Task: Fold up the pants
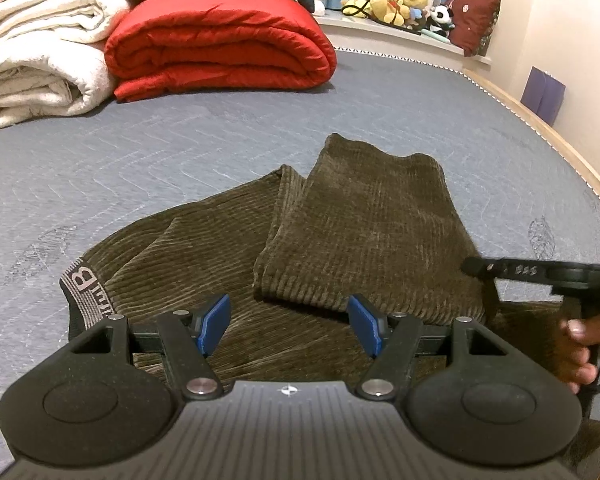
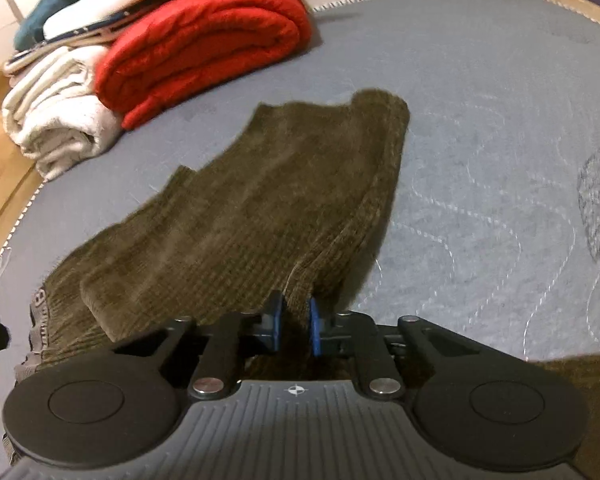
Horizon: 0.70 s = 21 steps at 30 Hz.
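Observation:
Olive-brown corduroy pants (image 1: 360, 232) lie on the grey-blue mattress (image 1: 180, 148), with the legs folded back over the upper part. Their grey lettered waistband (image 1: 82, 288) shows at the left. My left gripper (image 1: 288, 320) hovers open just above the pants, with nothing between its blue pads (image 1: 216, 320). In the right wrist view my right gripper (image 2: 296, 320) is shut on the near right edge of the folded pants (image 2: 260, 208), and a ridge of cloth rises between its pads. In the left wrist view one of its black fingers (image 1: 500, 268) reaches in from the right, held by a hand (image 1: 580, 344).
A folded red quilt (image 1: 220, 40) and rolled white blankets (image 1: 40, 60) are stacked at the far left of the mattress. Stuffed toys (image 1: 400, 0) sit on a ledge behind. The wooden bed edge (image 1: 560, 148) runs along the right, with a wall beyond it.

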Tool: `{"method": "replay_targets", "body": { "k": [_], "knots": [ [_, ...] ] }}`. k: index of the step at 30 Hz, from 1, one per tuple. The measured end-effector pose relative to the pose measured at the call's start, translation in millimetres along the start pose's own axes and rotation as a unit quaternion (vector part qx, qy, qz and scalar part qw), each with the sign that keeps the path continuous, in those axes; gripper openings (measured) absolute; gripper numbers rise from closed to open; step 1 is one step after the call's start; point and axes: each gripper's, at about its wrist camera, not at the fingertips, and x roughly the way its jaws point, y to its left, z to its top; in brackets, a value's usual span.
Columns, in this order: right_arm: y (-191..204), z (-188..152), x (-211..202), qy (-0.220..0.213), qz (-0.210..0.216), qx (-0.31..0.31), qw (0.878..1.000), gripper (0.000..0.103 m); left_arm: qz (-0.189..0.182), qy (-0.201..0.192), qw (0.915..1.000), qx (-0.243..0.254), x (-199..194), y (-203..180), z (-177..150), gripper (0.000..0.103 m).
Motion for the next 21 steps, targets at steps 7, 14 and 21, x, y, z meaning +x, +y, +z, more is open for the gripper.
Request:
{"method": "replay_targets", "body": {
  "k": [7, 14, 21],
  "knots": [
    [19.0, 20.1, -52.2, -0.065, 0.068, -0.054, 0.994, 0.010, -0.006, 0.000, 0.9998, -0.016, 1.3, -0.4, 4.4, 0.071],
    [78.8, -5.5, -116.7, -0.045, 0.241, -0.275, 0.930, 0.011, -0.004, 0.001, 0.9991, -0.041, 4.7, 11.8, 12.0, 0.071],
    [73.9, -49.7, -83.7, 0.140, 0.230, -0.343, 0.900, 0.016, -0.006, 0.008, 0.9985, -0.053, 9.2, 17.7, 16.0, 0.071]
  ]
}}
